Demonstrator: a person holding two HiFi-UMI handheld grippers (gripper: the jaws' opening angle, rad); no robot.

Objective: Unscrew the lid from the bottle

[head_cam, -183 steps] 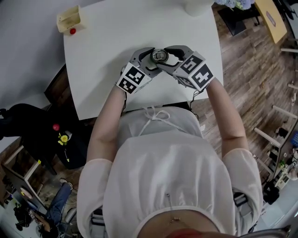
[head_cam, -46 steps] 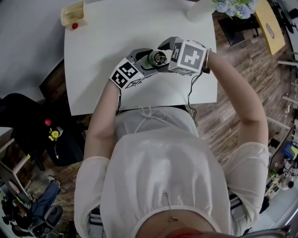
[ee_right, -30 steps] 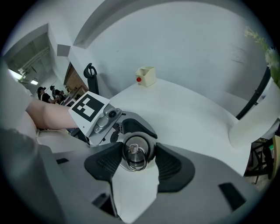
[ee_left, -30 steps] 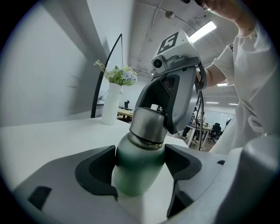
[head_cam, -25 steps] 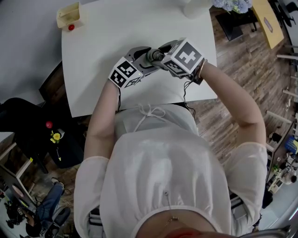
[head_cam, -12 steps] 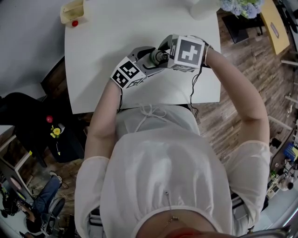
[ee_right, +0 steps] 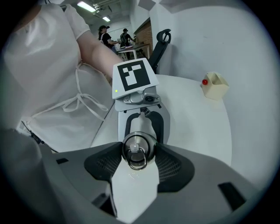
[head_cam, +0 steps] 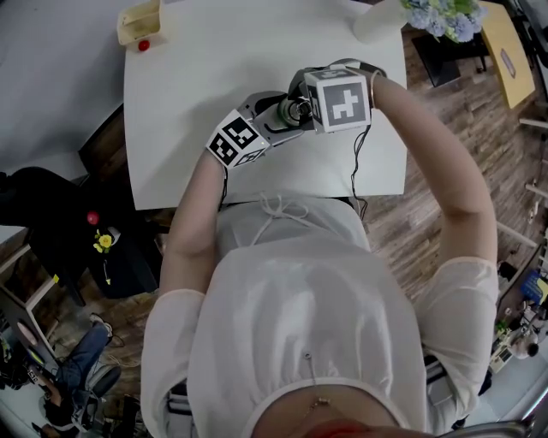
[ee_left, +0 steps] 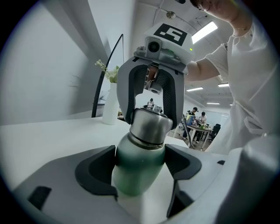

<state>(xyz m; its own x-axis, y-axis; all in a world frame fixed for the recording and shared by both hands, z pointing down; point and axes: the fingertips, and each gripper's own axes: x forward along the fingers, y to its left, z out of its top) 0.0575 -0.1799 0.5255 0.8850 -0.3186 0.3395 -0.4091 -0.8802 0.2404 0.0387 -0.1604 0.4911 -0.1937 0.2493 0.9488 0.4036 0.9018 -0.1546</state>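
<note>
A green bottle with a steel lid stands upright above the white table. My left gripper is shut on the green body, a pad pressing each side. My right gripper comes down from above, its pads shut on both sides of the lid, whose ring handle faces the camera. The lid sits on the bottle neck with a thin seam showing. In the head view the lid shows between the left gripper and the right gripper.
A small beige box with a red ball sits at the table's far left corner. A white vase with flowers stands at the far right corner. The table's near edge runs just below the grippers, close to the person's body.
The right gripper has turned about the lid, its marker cube rotating and the forearm swinging toward the far right. The left gripper has kept the bottle nearly in place.
</note>
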